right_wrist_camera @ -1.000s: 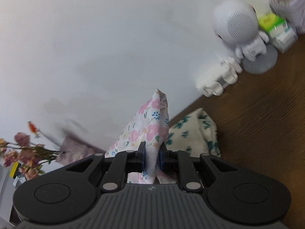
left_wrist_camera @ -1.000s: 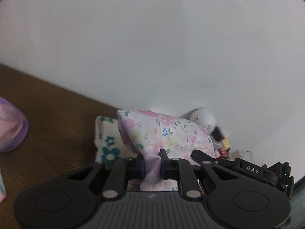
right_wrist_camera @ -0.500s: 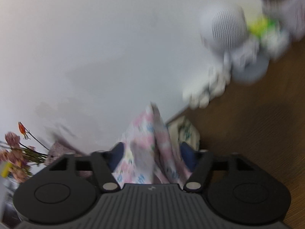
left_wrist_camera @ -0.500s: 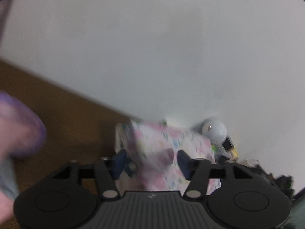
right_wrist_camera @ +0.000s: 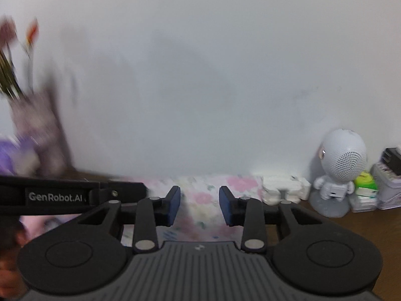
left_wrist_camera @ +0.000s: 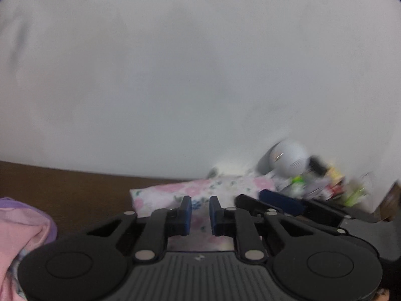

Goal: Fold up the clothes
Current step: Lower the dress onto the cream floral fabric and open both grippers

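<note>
The folded floral cloth (left_wrist_camera: 225,185) lies flat on the brown table (left_wrist_camera: 75,190) by the white wall. My left gripper (left_wrist_camera: 200,210) hovers over its near edge. Its jaws are closing to a narrow gap with nothing pinched; the cloth shows beneath them. In the right wrist view the same floral cloth (right_wrist_camera: 200,190) lies just ahead. My right gripper (right_wrist_camera: 199,205) is above it, jaws wider apart and closing, pads clear of the fabric. Each gripper shows in the other's view: the right gripper's finger (left_wrist_camera: 280,200), the left gripper's body (right_wrist_camera: 57,197).
A pink and purple clothes pile (left_wrist_camera: 22,225) sits at the left. A white robot figure (right_wrist_camera: 343,165), a small white toy (right_wrist_camera: 283,190) and stacked boxes (right_wrist_camera: 388,183) stand along the wall at right. A blurred vase of flowers (right_wrist_camera: 32,125) is at far left.
Both grippers let go of the floral cloth, which dropped from upright to flat on the table. Both wrists rolled level and pulled back; the jaws swung wide, then narrowed.
</note>
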Demonstrator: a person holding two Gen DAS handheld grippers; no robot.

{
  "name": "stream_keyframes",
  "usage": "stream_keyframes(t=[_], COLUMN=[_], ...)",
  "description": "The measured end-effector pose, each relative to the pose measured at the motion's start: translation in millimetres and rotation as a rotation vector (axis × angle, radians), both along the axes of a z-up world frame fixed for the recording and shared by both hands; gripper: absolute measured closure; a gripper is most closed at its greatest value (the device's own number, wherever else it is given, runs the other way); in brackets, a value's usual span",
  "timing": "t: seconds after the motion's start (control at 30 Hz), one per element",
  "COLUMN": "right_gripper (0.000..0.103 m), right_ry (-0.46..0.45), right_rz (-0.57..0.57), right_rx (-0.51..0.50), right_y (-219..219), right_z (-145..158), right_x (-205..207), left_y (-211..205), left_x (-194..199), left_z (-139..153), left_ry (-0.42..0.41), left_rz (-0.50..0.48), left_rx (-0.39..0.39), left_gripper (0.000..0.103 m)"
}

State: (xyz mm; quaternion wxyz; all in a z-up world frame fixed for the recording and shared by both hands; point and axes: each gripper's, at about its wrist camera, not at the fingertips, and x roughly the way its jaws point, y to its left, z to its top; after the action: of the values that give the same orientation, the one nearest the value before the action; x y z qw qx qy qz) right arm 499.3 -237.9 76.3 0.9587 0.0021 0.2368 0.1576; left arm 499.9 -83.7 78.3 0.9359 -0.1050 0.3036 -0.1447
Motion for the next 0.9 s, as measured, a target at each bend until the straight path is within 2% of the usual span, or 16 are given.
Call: stream_keyframes(t=[0.13, 0.2, 0.23, 0.27, 0.3, 0.37, 0.4, 0.47, 0.53, 0.63, 0.8, 0.9], right_gripper=[0.069, 0.069, 0.068, 0.063, 0.06, 0.044, 0.039, 0.011, 0.003, 0.0, 0.0, 0.0], right_ry=[0.048, 0.053, 0.048, 0.031, 0.015, -0.04, -0.066, -0.109, -0.133, -0.135, -0.104, -0.1], right_rz=[-0.02, -0.016, -0.01, -0.002, 0.006, 0.013, 0.015, 0.014, 0.015, 0.017, 0.022, 0.004], right_rx=[-0.022, -0.012, 0.001, 0.02, 0.039, 0.055, 0.056, 0.056, 0.052, 0.021, 0.035, 0.018], right_y=[-0.2, -2.9, -6.8, -10.5, -14.3, -20.8, -23.2, -27.9, -32.3, -32.5, -31.4, -26.1], right_z=[-16.2, -19.4, -17.7, -13.6, -9.4, -0.4, 3.3, 7.1, 5.5, -3.3, -23.5, -26.4], right_x=[10.5, 8.5, 4.6, -1.9, -8.6, -26.9, -36.7, -55.8, -72.4, -90.5, -111.0, -121.9], left_y=[-2.3, 1.0, 4.7, 8.4, 9.4, 10.7, 11.3, 18.2, 23.8, 24.2, 34.4, 40.7], left_x=[13.2, 10.4, 5.3, 0.2, -10.2, -32.0, -42.9, -66.6, -89.3, -113.5, -133.9, -143.6], left_z=[-11.4, -10.3, -7.7, -5.1, -0.3, 9.9, 15.0, 17.4, 11.9, -1.9, -13.6, -17.1], left_ry=[0.028, 0.011, -0.002, -0.015, -0.05, -0.125, -0.163, -0.215, -0.26, -0.301, -0.24, -0.227], left_rz=[0.006, -0.001, -0.007, -0.013, -0.013, -0.011, -0.01, -0.008, 0.009, 0.03, 0.123, 0.135], left_rx=[0.025, -0.002, -0.02, -0.038, -0.033, -0.018, -0.011, -0.003, -0.004, 0.007, 0.085, 0.081], left_gripper=[0.09, 0.086, 0.073, 0.055, 0.046, 0.022, 0.018, 0.008, 0.0, 0.0, 0.0, 0.0])
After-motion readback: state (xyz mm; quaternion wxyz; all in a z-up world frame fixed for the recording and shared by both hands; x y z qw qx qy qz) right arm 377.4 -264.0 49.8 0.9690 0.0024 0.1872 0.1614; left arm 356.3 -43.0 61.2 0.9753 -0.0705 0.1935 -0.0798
